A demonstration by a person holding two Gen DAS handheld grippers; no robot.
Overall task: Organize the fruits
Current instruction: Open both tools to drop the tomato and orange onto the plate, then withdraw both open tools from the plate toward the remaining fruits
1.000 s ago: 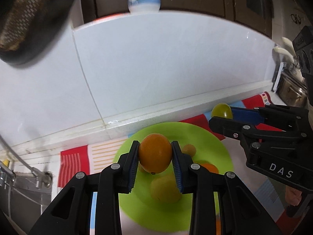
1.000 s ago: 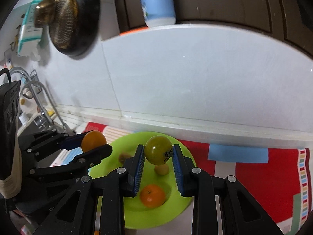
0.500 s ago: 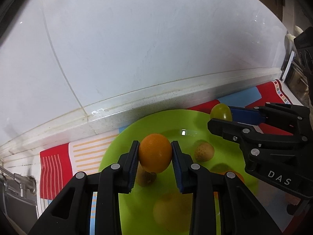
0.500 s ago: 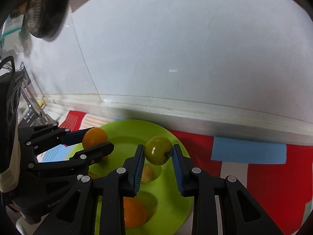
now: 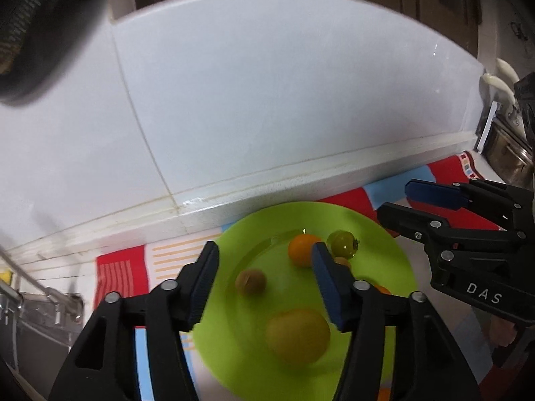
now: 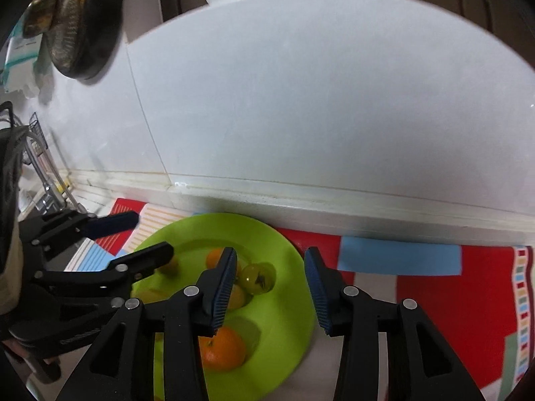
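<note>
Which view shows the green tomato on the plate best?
The right wrist view: the green tomato lies sharp and unobstructed on the green plate, stem scar visible. The left wrist view shows it smaller, beside that gripper's finger.

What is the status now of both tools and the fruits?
Left tool open, empty. Right tool open, empty. Orange fruit and green tomato lying on green plate. Nothing in the way.
</note>
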